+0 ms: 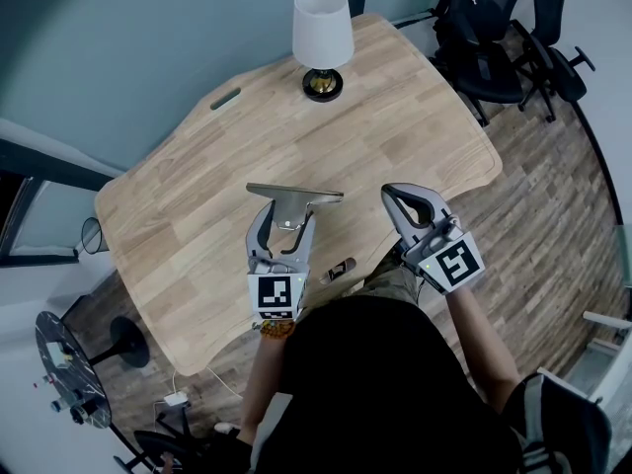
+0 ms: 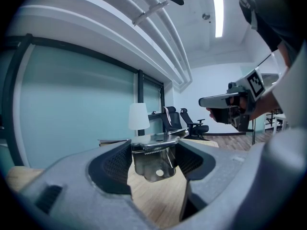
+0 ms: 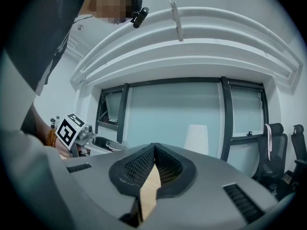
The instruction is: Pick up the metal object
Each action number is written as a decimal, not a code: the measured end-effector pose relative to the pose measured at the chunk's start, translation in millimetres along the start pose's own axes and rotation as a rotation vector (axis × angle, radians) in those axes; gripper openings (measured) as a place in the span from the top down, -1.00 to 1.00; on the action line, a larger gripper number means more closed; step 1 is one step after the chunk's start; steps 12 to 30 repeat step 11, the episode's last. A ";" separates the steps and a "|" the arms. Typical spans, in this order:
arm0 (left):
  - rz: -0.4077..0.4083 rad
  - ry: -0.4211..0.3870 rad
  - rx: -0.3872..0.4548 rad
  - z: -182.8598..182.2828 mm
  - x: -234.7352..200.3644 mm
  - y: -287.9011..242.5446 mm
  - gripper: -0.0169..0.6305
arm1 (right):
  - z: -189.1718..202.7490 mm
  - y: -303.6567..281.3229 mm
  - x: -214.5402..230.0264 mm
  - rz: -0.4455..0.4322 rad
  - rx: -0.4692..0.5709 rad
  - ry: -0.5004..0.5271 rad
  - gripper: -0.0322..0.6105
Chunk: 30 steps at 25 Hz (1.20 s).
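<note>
A light wooden table (image 1: 197,205) with rounded corners fills the middle of the head view, with a narrow dark slot (image 1: 225,98) in its upper left part. Just left of centre, the grey left gripper (image 1: 286,227) is clamped on the metal object (image 1: 294,195), a bent silver sheet-metal bracket with a flat top plate. The left gripper view shows both ridged black pads pressed against the bracket's sides, its lower tab with a round hole hanging between them and wood grain visible below. I cannot tell whether the bracket touches the tabletop.

Above it, near the table's far edge, stands a lamp (image 1: 322,38) with a white shade and a dark round base. Below the bracket, at the near edge of the table, lies a small dark oblong item (image 1: 339,270), too small to identify.

Right of centre, the right gripper (image 1: 398,199) hovers over the table's near right edge, jaws pressed together with nothing between them. Black office chairs (image 1: 489,38) stand in the upper right corner on the wood-plank floor.
</note>
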State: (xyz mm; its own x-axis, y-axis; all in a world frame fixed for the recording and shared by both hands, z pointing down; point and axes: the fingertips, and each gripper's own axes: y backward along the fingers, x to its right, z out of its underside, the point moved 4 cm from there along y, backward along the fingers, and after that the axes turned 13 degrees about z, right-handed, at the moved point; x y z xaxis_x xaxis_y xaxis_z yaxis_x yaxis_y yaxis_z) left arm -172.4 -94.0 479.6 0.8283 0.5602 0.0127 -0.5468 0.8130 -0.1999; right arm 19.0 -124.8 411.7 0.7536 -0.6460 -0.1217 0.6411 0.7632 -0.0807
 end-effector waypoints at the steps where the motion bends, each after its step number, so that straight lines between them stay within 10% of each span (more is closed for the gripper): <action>1: 0.000 0.003 -0.001 0.4 -0.4 -0.1 0.04 | 0.0 -0.4 0.0 0.000 0.001 0.000 0.90; 30: -0.008 0.023 -0.030 10.8 -3.3 3.9 0.05 | 0.8 -3.5 0.7 -0.005 -0.002 -0.005 0.90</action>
